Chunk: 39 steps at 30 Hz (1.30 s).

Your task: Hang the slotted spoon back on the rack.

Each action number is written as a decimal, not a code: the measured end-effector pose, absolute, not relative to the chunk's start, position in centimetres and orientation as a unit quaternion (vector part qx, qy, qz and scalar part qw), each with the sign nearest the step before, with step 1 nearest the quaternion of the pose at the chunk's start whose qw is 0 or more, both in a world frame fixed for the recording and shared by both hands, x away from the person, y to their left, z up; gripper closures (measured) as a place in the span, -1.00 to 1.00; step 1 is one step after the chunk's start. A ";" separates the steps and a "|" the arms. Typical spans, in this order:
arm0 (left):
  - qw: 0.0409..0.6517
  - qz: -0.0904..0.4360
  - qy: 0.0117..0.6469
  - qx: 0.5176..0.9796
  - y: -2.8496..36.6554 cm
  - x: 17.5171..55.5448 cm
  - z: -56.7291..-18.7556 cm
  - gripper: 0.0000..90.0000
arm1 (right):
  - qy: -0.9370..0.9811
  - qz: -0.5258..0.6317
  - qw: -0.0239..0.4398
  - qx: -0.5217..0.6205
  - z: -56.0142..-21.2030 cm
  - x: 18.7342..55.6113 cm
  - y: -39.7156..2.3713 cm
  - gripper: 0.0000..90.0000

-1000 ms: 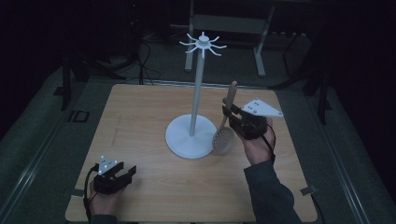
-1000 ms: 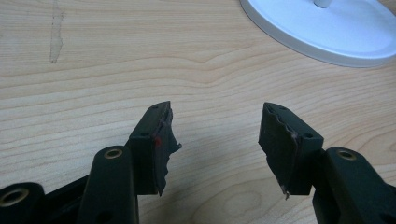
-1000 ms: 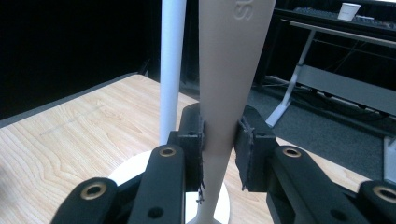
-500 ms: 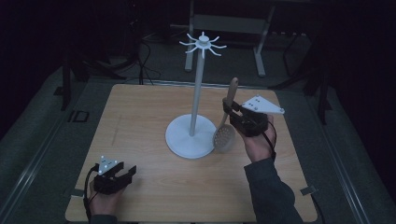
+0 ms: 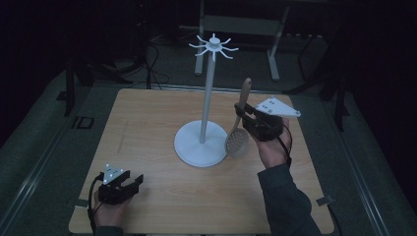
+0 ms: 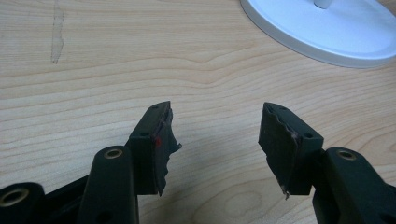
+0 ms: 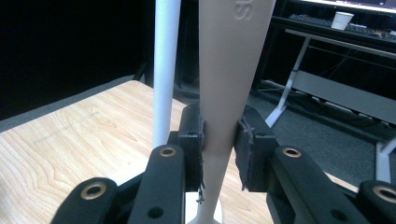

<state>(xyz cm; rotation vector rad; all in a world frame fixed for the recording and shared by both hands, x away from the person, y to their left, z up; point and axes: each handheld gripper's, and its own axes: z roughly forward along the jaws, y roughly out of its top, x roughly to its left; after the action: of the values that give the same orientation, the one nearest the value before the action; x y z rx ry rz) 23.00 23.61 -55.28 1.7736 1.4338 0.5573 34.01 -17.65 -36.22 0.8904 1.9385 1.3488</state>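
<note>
A dim lab or test room is showing here: a pale wooden tabletop [image 5: 147, 123] is sitting on dark grey carpet, black cables [image 5: 147, 59] are trailing across the floor, and a grey metal-framed desk [image 7: 336, 88] is carrying a white paper cup [image 7: 342, 20].

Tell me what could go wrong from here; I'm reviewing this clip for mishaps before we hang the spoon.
1. The right claw clamps the slotted spoon on its tapered handle, bowl hanging down; it could pivot or slide in the grip.
2. The spoon sits close beside the white stand's pole; a sideways swing might knock the tall stand.
3. The left claw rests open on the table, far from the stand's base, so nothing steadies it.
</note>
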 end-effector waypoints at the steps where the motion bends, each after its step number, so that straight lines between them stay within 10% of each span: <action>1: 0.386 0.219 0.563 0.697 23.6 23.0 -55.3 -0.01 | 0.732 0.509 0.305 0.335 -36.2 34.0 -17.6 0.64; 39: 0.386 0.219 0.563 0.697 23.6 23.0 -55.3 -0.01 | 0.728 0.514 0.310 0.330 -34.3 34.8 -16.7 0.64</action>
<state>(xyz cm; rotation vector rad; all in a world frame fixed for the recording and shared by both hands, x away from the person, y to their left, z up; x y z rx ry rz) 23.01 23.63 -55.29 1.7751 1.4349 0.5568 34.80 -16.72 -34.26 0.8724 1.9241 1.3580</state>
